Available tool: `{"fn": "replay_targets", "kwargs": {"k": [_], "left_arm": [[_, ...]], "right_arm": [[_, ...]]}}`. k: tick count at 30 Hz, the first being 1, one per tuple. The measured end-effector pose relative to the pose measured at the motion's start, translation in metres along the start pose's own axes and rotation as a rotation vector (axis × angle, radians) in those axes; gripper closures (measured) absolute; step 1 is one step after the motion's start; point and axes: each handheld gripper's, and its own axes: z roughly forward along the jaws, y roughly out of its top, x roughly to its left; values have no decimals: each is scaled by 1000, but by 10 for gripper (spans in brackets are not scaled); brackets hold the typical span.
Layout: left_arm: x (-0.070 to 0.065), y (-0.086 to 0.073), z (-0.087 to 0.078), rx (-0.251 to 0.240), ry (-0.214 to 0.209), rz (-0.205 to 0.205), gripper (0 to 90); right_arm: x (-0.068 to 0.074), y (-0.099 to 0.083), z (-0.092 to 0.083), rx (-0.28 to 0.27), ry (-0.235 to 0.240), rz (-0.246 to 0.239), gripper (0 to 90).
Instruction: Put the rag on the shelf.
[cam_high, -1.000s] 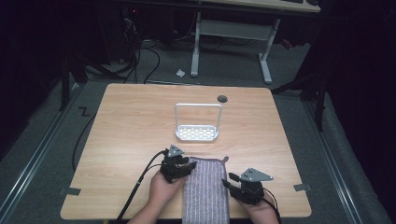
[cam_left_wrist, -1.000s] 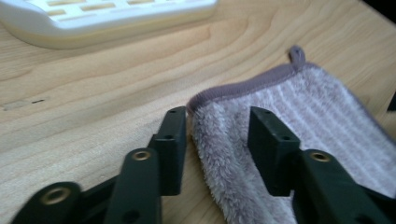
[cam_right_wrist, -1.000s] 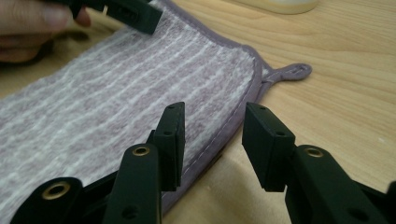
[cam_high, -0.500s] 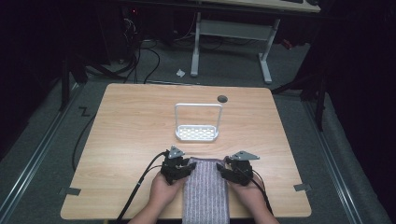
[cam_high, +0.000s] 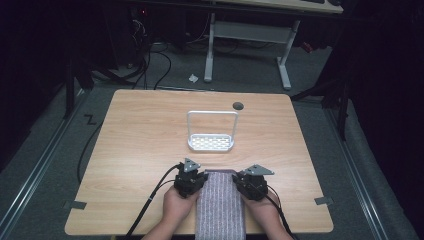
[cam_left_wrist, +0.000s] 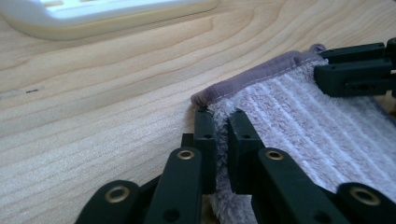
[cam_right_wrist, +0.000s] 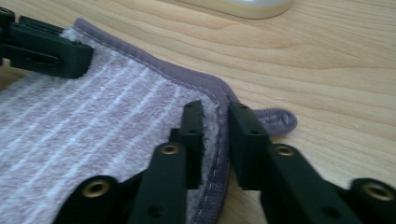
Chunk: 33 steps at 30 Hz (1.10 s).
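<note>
The left gripper (cam_left_wrist: 218, 126) has its jaws pinched onto the far-left corner of the striped grey towel (cam_high: 219, 205); the right gripper (cam_right_wrist: 215, 122) has its jaws narrowly parted around the far-right hem. The towel lies at the table's (cam_high: 140, 135) near edge, with a white rack (cam_high: 211, 132) beyond.

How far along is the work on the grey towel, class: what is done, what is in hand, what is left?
Done: both tongs have reached the striped grey towel, one at each far corner. In hand: the left tongs are shut on its left edge; the right tongs straddle the hemmed right edge, apparently gripping it. Left: the towel lies flat on the table, unlifted; the white rack beyond stands bare.
</note>
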Motion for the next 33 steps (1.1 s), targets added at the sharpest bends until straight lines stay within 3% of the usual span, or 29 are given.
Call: {"fn": "replay_targets", "kwargs": {"k": [3, 11, 17, 25, 33], "left_arm": [[-5, -2, -4, -37, 38, 39, 855], [-4, -7, -37, -201, 43, 1, 856], [-7, -2, -59, -292, 68, 12, 856], [-14, 16, -77, -371, 83, 12, 857], [-15, 41, -98, -452, 91, 44, 856]], "right_arm": [[2, 0, -1, -9, 2, -16, 818], [18, 3, -12, -165, -21, -55, 816], [31, 14, -28, -278, -33, -106, 817], [37, 33, -50, -373, -40, -139, 817], [38, 60, -68, -460, -56, -155, 817]]}}
